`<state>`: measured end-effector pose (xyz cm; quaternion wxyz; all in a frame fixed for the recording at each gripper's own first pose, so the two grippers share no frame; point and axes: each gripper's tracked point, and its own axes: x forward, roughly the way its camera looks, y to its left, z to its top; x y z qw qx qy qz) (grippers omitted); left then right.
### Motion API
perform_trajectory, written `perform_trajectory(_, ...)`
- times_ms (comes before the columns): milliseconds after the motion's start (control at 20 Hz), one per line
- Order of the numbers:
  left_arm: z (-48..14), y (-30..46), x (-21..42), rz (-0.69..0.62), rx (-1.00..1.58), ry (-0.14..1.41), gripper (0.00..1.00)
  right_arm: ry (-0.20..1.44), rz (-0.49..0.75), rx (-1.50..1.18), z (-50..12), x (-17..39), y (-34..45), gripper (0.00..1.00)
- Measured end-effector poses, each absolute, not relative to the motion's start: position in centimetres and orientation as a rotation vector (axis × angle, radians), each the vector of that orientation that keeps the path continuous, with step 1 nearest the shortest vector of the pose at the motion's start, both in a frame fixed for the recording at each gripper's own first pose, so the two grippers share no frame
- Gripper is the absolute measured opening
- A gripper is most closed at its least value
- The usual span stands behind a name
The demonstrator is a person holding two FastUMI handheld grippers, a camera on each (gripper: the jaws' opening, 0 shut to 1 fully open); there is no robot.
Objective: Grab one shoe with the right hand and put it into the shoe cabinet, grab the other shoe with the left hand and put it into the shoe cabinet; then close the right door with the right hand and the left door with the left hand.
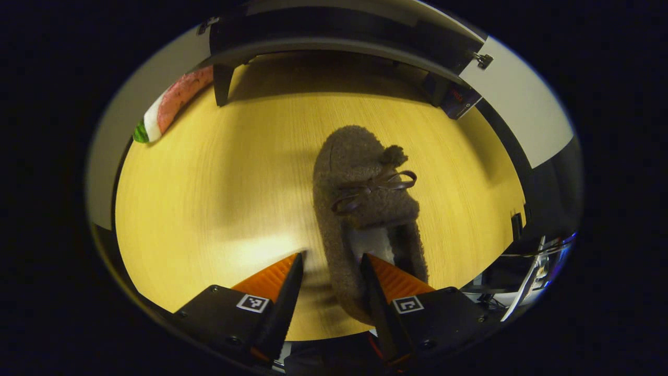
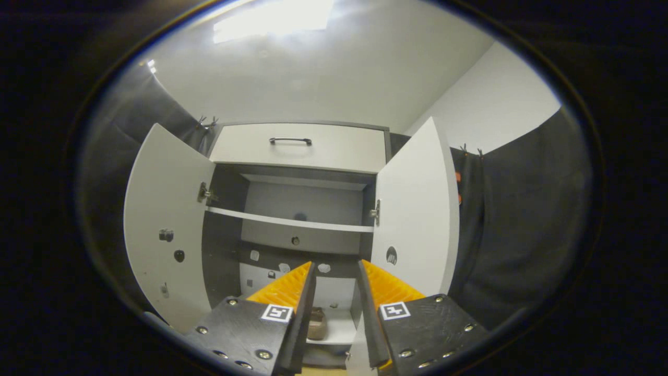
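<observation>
Left gripper [image 1: 329, 261] fingers sit at the bottom of the left gripper view, jaws spread wide, straddling the heel end of a fuzzy brown shoe [image 1: 365, 209]. Can't tell whether either finger [image 1: 284, 297] actually touches the shoe; no squeeze visible, so not a grip. Shoe lies on a yellow wood-grain tabletop [image 1: 209, 183], toe pointing away from the camera toward the far edge, thin dark bow [image 1: 373, 188] across its top and a small pompom just beyond it. Heel opening faces the gripper, close to the near edge. Near the far left edge lies a pink, white and green watermelon-slice cushion [image 1: 167, 104]. Along the far edge stands the dark underside of the shoe cabinet [image 1: 339, 36], a leg [image 1: 223, 83] resting on the table at the left.

Right gripper [image 2: 336, 271] in the right gripper view: jaws open, nothing between them, held up in front of the cabinet and apart from it. Both white doors stand open, left door [image 2: 162, 219] and right door [image 2: 417, 209] swung outward. White drawer front with a dark handle [image 2: 290, 140] sits above the open bay. One shelf [image 2: 289, 222] crosses the middle. Low down inside, seen between the fingers, a second brown shoe [image 2: 317, 324] rests on the bottom shelf.
</observation>
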<state>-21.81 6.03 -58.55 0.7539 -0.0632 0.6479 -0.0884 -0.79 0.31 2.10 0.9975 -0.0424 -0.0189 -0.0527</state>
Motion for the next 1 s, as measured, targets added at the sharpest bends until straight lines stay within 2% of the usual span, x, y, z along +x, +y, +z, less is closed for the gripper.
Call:
perform_trajectory(100, -58.6, 5.1, -21.7, -0.203, -0.201, 1.416, 0.61, -0.037, -0.106, -0.083, 2.0, -0.9, 0.3, 0.46)
perform_trajectory(150, -58.6, 5.0, -21.8, -0.189, -0.226, 1.427, 0.42, -0.038, -0.106, -0.082, 2.1, -0.9, 0.3, 0.46)
perform_trajectory(200, -58.9, 4.9, -21.7, -0.183, -0.244, 1.427, 0.36, -0.04, -0.105, -0.083, 2.1, -0.9, 0.4, 0.43)
perform_trajectory(300, -58.8, 5.0, -21.8, -0.175, -0.271, 1.431, 0.29, -0.045, -0.103, -0.089, 2.1, -0.8, 0.7, 0.46)
perform_trajectory(350, -58.7, 5.3, -21.6, -0.166, -0.284, 1.435, 0.19, -0.046, -0.101, -0.092, 2.0, -0.9, 0.8, 0.46)
perform_trajectory(400, -58.7, 5.4, -21.4, -0.151, -0.306, 1.439, 0.14, -0.046, -0.097, -0.092, 2.0, -0.8, 1.0, 0.46)
perform_trajectory(450, -58.7, 5.4, -21.5, -0.14, -0.326, 1.452, 0.03, -0.045, -0.095, -0.094, 1.9, -0.8, 1.1, 0.43)
perform_trajectory(500, -58.7, 5.5, -21.4, -0.135, -0.33, 1.46, 0.01, -0.043, -0.095, -0.096, 1.9, -0.7, 1.1, 0.46)
perform_trajectory(600, -58.5, 6.3, -20.5, -0.123, -0.28, 1.448, 0.01, -0.039, -0.096, -0.101, 1.7, -0.6, 1.1, 0.43)
perform_trajectory(700, -57.1, 7.4, -19.1, -0.136, -0.217, 1.401, 0.01, -0.033, -0.097, -0.103, 1.6, -0.6, 1.0, 0.46)
perform_trajectory(1000, -47.3, 6.4, -11.1, -0.185, -0.246, 1.172, 0.01, -0.044, -0.12, -0.119, 1.4, -0.9, 0.1, 0.46)
